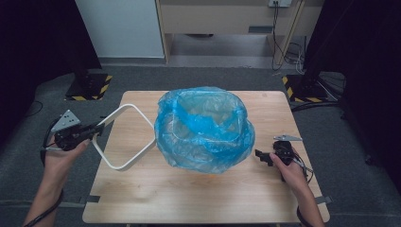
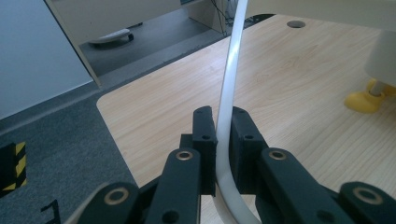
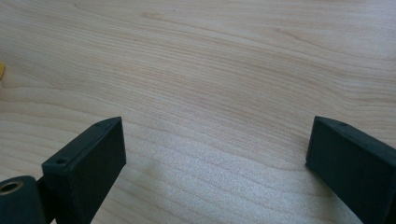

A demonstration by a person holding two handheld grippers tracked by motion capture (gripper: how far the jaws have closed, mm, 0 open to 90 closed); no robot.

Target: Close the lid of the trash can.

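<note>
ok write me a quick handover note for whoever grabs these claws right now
Left claw: shut on the white frame, gripping its thin rim near the table's left edge, one side lifted.
Right claw: open, nothing between its jaws, over bare wooden table at the right.
Blue plastic bag: draped over a bin in the middle of the table; the frame is beside it, not on it.
Done: frame grasped.
Left, probably: fit the frame over the bag and bin.

The high view looks forward and down on the whole wooden table from above its near edge. Both gripper views sit close over that table: the left faces its far corner, the right faces bare tabletop
</note>
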